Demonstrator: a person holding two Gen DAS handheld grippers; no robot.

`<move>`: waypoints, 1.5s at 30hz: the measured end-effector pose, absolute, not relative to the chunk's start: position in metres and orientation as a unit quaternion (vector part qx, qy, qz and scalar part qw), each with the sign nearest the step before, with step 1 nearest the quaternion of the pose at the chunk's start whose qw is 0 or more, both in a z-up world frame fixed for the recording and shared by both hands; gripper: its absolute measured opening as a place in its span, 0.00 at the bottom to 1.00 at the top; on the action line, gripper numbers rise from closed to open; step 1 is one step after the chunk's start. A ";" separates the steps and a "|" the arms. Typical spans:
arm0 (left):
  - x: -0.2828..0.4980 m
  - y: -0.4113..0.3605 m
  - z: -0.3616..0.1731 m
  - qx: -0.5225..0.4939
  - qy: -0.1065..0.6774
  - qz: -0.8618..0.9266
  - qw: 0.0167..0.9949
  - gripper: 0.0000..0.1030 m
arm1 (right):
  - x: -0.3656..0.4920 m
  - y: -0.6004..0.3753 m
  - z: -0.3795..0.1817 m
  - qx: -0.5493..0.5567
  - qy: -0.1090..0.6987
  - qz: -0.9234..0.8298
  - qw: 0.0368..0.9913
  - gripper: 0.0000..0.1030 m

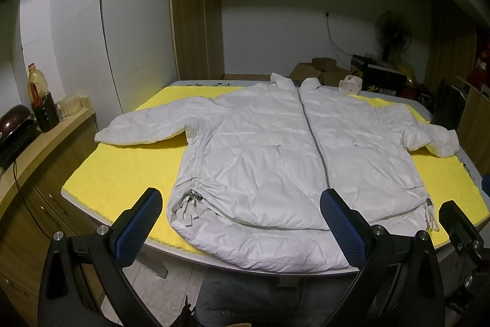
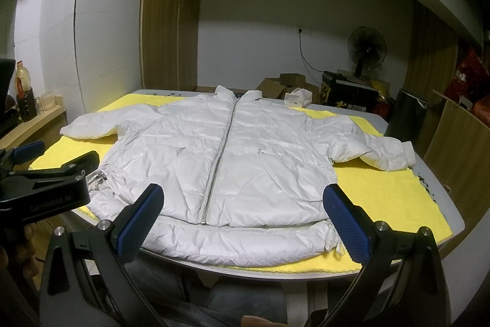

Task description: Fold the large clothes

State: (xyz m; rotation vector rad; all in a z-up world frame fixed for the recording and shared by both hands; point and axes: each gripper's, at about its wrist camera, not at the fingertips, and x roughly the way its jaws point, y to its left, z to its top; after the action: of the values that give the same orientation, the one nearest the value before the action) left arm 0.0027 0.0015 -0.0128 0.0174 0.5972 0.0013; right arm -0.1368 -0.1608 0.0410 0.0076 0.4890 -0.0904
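A white puffer jacket (image 1: pixel 263 155) lies flat and zipped, front up, on a yellow mat (image 1: pixel 122 170). Its sleeves spread left and right and its hem faces me. It also shows in the right wrist view (image 2: pixel 245 161) on the same mat (image 2: pixel 382 198). My left gripper (image 1: pixel 242 222) is open and empty, held above the near hem left of the zipper. My right gripper (image 2: pixel 245 219) is open and empty, above the hem near the zipper's end. The left gripper's body (image 2: pixel 46 189) shows at the left of the right wrist view.
The mat covers a grey table (image 1: pixel 196 256). A wooden counter (image 1: pixel 46 137) with a bottle and jars stands left. A white tissue pack (image 2: pixel 298 98) lies at the table's far edge. Cardboard boxes, a black crate and a fan (image 2: pixel 366 51) stand behind. My legs are below the near edge.
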 end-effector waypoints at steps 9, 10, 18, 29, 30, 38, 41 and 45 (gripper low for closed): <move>-0.001 0.002 -0.016 0.008 0.297 -0.001 0.955 1.00 | -0.139 -0.160 0.041 0.002 0.244 -0.044 0.969 1.00; 0.005 0.002 -0.014 0.009 0.299 -0.001 0.954 1.00 | -0.138 -0.160 0.042 0.002 0.245 -0.044 0.969 1.00; 0.003 0.004 -0.017 0.009 0.303 -0.003 0.953 1.00 | -0.138 -0.160 0.040 0.002 0.246 -0.043 0.968 1.00; 0.006 -0.003 -0.018 0.009 0.307 -0.003 0.952 1.00 | -0.137 -0.160 0.040 0.001 0.247 -0.042 0.968 1.00; 0.008 -0.003 -0.017 0.010 0.307 -0.004 0.952 1.00 | -0.138 -0.160 0.040 0.000 0.247 -0.042 0.968 1.00; 0.009 -0.003 -0.021 0.009 0.315 -0.006 0.949 1.00 | -0.135 -0.158 0.035 -0.004 0.254 -0.038 0.967 1.00; 0.010 -0.003 -0.021 0.009 0.316 -0.005 0.949 1.00 | -0.135 -0.157 0.035 -0.004 0.255 -0.038 0.966 1.00; 0.012 -0.003 -0.022 0.009 0.319 -0.007 0.948 1.00 | -0.134 -0.158 0.034 -0.005 0.256 -0.037 0.966 1.00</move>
State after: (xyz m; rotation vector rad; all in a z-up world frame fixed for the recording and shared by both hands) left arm 0.0115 -0.0029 -0.0215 0.0186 0.6494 -0.0134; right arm -0.1344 -0.1577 0.0338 -0.0103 0.5188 -0.0739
